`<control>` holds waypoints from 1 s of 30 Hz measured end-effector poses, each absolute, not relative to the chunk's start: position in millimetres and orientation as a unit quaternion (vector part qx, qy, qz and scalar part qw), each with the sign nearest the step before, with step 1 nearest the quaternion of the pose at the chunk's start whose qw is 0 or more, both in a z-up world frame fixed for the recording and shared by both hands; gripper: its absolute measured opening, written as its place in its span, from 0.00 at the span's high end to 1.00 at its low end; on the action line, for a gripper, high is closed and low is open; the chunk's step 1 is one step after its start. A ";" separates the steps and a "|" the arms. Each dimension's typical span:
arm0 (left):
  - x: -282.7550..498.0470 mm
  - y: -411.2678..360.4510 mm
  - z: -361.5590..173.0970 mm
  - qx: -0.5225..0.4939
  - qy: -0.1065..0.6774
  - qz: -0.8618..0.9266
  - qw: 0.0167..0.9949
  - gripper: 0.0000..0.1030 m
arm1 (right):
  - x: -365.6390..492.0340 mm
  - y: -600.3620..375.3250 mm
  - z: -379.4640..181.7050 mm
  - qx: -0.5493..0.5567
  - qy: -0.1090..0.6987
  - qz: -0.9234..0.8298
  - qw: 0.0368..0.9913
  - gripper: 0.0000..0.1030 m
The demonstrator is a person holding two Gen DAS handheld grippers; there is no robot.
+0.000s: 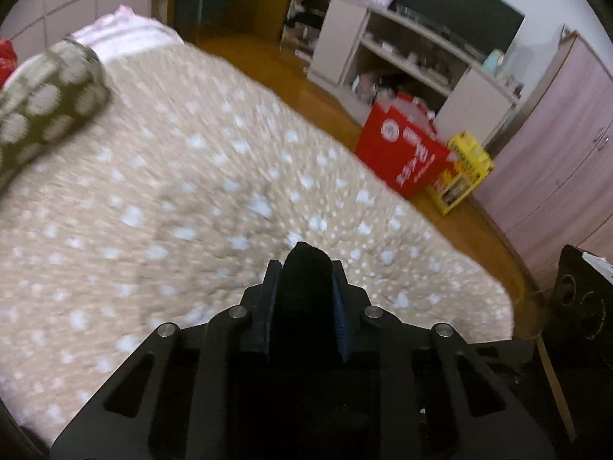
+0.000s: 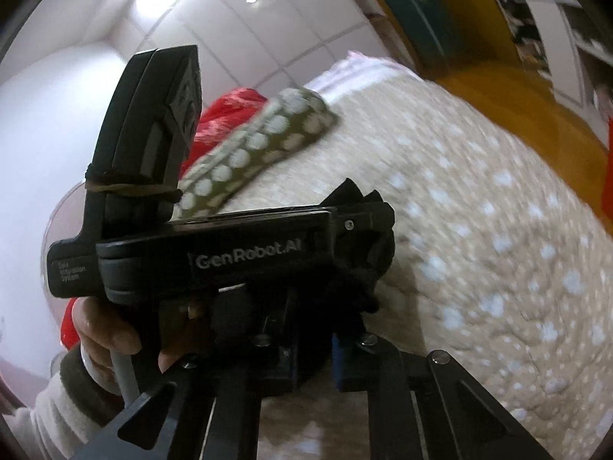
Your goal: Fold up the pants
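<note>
Black pants sit pinched between the left gripper fingers, narrowly parted, above the spotted bedspread. Right gripper seemingly clamps dark cloth too; view blocked.

One red bag, one yellow box (both floor), two tools.

In the left wrist view the spotted beige bedspread lies open from nine o'clock round to one — the only thing on it is an olive dotted pillow at ten o'clock. Off the bed edge at two o'clock a red bag and a yellow box stand on the wood floor. In the right wrist view the left gripper blocks nine to twelve o'clock — bedspread lies open toward three.
</note>
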State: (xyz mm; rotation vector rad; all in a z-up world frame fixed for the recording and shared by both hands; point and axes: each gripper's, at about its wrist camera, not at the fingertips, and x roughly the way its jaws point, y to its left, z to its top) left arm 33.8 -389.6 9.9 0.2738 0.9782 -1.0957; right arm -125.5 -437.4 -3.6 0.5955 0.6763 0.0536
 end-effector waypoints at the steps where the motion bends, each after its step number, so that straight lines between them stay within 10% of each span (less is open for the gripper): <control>1: 35.1 -380.0 19.4 0.117 0.438 -0.497 0.740 0.78 | -122.7 -430.1 4.9 0.279 0.321 0.034 0.904 0.89; 15: 69.8 -163.8 23.5 0.036 0.444 -0.346 0.826 0.78 | -63.1 -263.4 20.3 0.174 0.350 0.177 0.903 0.89; 25: 58.4 -77.8 -4.4 -0.045 0.474 -0.257 0.841 0.76 | -67.9 -242.7 24.5 0.129 0.356 0.241 0.894 0.61; 30: 39.8 -82.3 0.6 -0.059 0.463 -0.247 0.849 0.56 | -59.4 -285.1 24.6 0.102 0.368 0.110 0.918 0.64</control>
